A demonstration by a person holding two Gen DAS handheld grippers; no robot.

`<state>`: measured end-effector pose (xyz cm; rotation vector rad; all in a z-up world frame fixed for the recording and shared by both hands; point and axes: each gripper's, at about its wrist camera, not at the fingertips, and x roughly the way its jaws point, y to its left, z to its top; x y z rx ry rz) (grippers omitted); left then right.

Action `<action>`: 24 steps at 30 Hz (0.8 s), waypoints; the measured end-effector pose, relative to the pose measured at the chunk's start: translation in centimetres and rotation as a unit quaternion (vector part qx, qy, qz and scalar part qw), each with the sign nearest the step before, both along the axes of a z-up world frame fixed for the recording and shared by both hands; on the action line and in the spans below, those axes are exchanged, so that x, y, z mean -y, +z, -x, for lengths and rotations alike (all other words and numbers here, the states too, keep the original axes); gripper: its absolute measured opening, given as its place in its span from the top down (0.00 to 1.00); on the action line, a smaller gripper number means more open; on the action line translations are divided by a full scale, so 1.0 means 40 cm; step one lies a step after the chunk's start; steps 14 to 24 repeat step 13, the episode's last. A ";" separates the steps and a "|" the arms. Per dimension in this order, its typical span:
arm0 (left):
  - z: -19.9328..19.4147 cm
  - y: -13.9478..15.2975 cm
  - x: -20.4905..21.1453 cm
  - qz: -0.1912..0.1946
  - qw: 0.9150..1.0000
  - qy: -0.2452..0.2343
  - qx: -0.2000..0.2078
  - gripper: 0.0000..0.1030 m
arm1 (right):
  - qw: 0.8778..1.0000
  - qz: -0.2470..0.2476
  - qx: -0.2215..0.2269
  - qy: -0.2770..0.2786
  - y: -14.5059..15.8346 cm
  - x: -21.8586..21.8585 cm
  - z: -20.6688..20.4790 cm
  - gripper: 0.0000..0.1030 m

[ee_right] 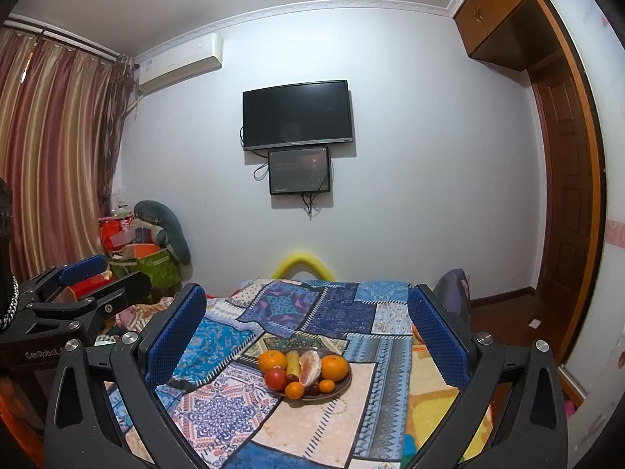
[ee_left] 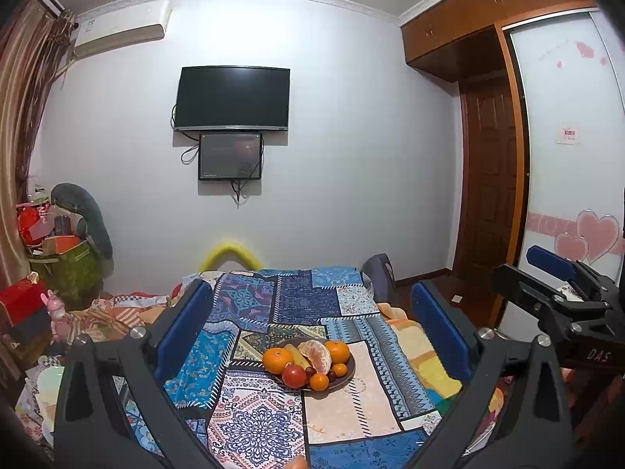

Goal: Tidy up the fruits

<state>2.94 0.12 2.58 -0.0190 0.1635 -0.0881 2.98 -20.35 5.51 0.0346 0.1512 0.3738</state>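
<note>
A dark plate (ee_left: 350,371) (ee_right: 345,385) sits on the patchwork bedspread (ee_left: 254,410) and holds a pile of fruit. On it are two large oranges (ee_left: 277,360) (ee_right: 334,367), a red round fruit (ee_left: 294,376) (ee_right: 276,378), a banana (ee_left: 297,356) (ee_right: 293,363), a peeled citrus (ee_left: 317,355) (ee_right: 310,367), small oranges (ee_left: 319,382) (ee_right: 294,389) and dark small fruits. My left gripper (ee_left: 310,289) is held open above and short of the plate, holding nothing. My right gripper (ee_right: 307,291) is open too and holds nothing. Each shows at the edge of the other's view, the right gripper (ee_left: 523,269) and the left gripper (ee_right: 109,273).
The bed runs to a wall with a TV (ee_left: 232,97) and a smaller screen below. A yellow foam arch (ee_left: 230,254) and a dark bag (ee_left: 381,273) sit at the bed's far end. Boxes and clutter (ee_left: 58,258) fill the left corner. A wardrobe and a door (ee_left: 488,179) stand right.
</note>
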 end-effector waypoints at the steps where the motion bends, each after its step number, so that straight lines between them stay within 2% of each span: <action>1: 0.000 0.000 0.000 0.000 1.000 0.000 0.000 0.00 | 1.000 0.000 0.000 0.000 0.000 -0.001 0.000 0.00; 24: -0.006 -0.006 0.011 -0.006 1.000 -0.010 -0.004 0.00 | 1.000 0.000 -0.002 -0.001 -0.003 0.001 -0.003 0.00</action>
